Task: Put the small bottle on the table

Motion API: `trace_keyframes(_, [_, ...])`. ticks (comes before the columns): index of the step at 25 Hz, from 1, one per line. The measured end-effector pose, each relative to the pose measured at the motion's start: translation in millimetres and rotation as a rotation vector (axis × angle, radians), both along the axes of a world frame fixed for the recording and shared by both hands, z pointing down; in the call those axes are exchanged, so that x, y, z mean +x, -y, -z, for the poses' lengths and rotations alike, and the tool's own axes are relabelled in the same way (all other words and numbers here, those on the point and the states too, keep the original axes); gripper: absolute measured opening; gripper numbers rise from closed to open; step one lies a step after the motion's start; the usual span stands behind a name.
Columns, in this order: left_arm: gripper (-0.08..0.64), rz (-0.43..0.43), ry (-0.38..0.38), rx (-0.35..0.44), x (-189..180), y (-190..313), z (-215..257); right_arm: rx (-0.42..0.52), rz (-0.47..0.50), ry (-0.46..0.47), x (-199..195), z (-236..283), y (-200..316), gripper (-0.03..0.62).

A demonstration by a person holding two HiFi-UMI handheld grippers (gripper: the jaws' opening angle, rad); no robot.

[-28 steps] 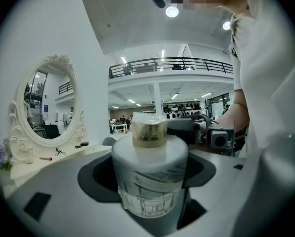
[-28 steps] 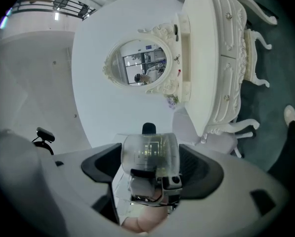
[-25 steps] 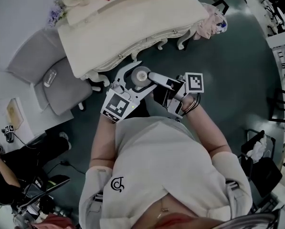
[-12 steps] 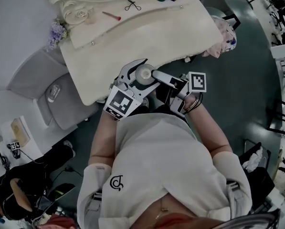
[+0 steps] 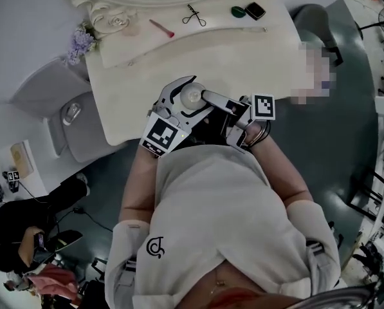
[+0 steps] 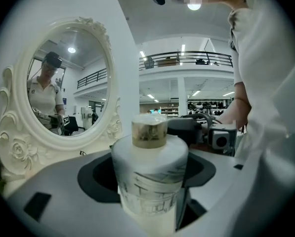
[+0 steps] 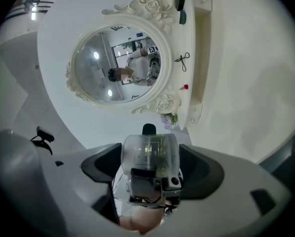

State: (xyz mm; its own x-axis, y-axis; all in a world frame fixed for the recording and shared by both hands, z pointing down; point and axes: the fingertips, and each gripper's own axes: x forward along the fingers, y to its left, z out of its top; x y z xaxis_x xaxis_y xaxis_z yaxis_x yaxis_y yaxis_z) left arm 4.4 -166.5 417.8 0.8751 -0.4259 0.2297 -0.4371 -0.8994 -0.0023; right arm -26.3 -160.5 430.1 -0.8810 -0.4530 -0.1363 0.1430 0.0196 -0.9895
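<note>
Left gripper (image 5: 193,97) and right gripper (image 7: 151,168) are both clamping small bottle (image 6: 149,162) over table's (image 5: 262,56) near edge; uneven release is risking a topple.

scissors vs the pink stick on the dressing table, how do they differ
The scissors are dark with two loop handles, while the pink stick is a single slim, straight piece. In the head view the scissors lie to the right of the pink stick. The scissors point roughly toward the mirror, whereas the pink stick lies on a diagonal. Both are small and lie flat on the back ledge of the table, apart from each other.
</note>
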Motion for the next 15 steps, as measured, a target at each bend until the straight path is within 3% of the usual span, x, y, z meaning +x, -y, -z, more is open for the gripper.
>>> trace_keyframes(11, [0.348, 0.213, 0.012, -0.002, 26, 61, -53, 0.019, 0.211, -0.009, 28, -51, 54, 0.367])
trace_keyframes(15, [0.348, 0.256, 0.038, -0.039, 37, 75, -85, 0.004, 0.222, -0.018, 40, -81, 68, 0.367])
